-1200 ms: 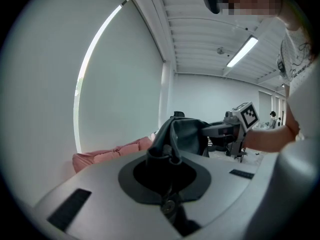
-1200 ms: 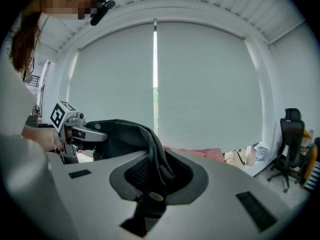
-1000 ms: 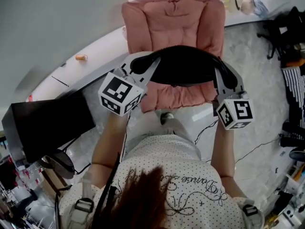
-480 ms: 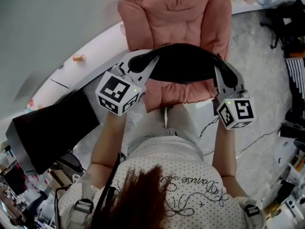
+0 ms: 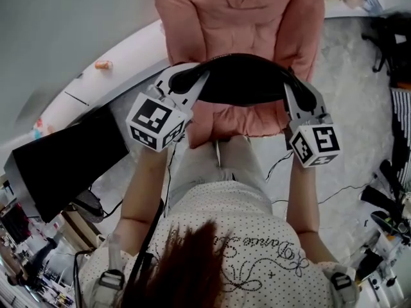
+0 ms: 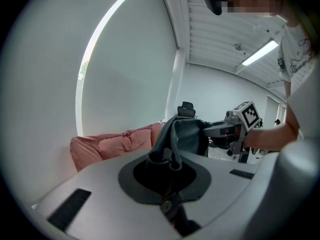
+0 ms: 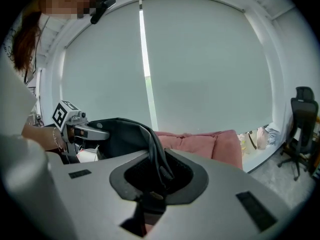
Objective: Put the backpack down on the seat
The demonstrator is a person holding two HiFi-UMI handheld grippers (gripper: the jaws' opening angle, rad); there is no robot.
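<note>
The black backpack (image 5: 241, 85) is held at frame centre, over the pink cushioned seat (image 5: 237, 18). The left gripper (image 6: 165, 160) is clamped on a fold of its fabric, the right gripper (image 7: 159, 170) on a strap. Its underside is hidden, so contact with the cushion cannot be judged.

An orange object (image 5: 103, 64) lies on the curved white ledge (image 5: 131, 49). Just below that ledge stands a black panel (image 5: 64, 165) (screen or case, unclear); a thin cable (image 5: 337, 194) trails well to its right.
</note>
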